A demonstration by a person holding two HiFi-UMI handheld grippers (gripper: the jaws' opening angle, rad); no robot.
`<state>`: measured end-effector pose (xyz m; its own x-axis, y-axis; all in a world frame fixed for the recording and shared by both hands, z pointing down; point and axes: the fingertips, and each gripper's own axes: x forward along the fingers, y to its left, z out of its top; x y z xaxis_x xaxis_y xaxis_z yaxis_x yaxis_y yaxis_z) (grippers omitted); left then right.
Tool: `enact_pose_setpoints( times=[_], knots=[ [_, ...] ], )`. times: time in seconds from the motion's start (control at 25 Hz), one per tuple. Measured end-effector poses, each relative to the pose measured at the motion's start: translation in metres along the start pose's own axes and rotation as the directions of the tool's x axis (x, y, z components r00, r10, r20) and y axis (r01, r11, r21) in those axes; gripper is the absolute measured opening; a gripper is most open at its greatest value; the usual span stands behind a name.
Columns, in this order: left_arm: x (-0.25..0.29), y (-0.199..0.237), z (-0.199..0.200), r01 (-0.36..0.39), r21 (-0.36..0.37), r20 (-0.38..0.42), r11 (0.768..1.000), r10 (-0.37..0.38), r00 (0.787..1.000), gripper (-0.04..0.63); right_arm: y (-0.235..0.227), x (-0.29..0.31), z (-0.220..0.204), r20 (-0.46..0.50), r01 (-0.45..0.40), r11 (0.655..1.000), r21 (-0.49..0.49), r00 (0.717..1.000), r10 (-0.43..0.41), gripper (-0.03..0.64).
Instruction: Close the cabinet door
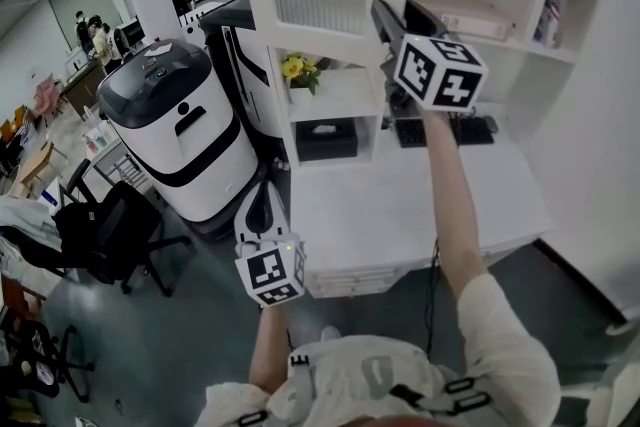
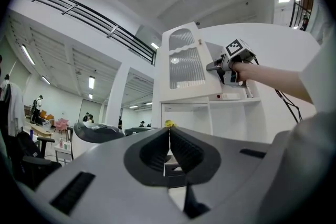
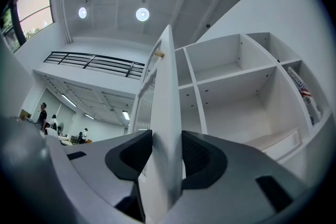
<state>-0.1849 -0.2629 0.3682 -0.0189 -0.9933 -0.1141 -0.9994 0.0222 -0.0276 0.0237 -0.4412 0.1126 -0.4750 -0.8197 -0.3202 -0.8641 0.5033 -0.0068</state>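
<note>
Raised at arm's length, the right gripper (image 3: 167, 157) has the free edge of the white cabinet door (image 3: 167, 86) between its jaws. They stand at a middling gap, about the thickness of the panel, and as far as I can see both dark pads lie against its faces. Taking the door by that outer edge makes sense to me, since it is the part farthest from the hinge and the easiest place to swing it from. The door, with its ribbed glass pane, stands swung out from the white open shelves (image 3: 231, 92), so the compartments behind it are bare to the room and the closing looks not yet done. The person's arm reaches up over the white counter (image 1: 420, 205) to get there. The left gripper (image 2: 169, 139) hangs low near the counter's front edge, well apart from the door; its jaws are pressed together with nothing between them, and it seems to be kept out of the way while the other one does the work.
</note>
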Motion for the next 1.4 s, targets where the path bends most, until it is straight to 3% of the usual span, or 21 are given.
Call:
enact_pose_setpoints(
  times=[0.6,0.8,1.4],
  knots=[
    [0.014,0.01,-0.001,-0.002,-0.006,0.002,1.0,0.002,1.0,0.006,-0.017,0.009,0.001,0.019,0.1,0.993,-0.058,0.995,-0.1,0.17],
    [0.019,0.01,-0.004,0.006,-0.009,-0.006,1.0,-0.006,1.0,0.006,-0.022,0.01,0.001,0.02,0.172,0.972,-0.163,0.985,-0.171,0.17],
    [0.029,0.012,-0.012,-0.005,-0.011,-0.024,1.0,0.005,1.0,0.006,-0.039,0.026,-0.003,0.01,0.169,0.979,-0.117,0.986,-0.169,0.173]
  ],
)
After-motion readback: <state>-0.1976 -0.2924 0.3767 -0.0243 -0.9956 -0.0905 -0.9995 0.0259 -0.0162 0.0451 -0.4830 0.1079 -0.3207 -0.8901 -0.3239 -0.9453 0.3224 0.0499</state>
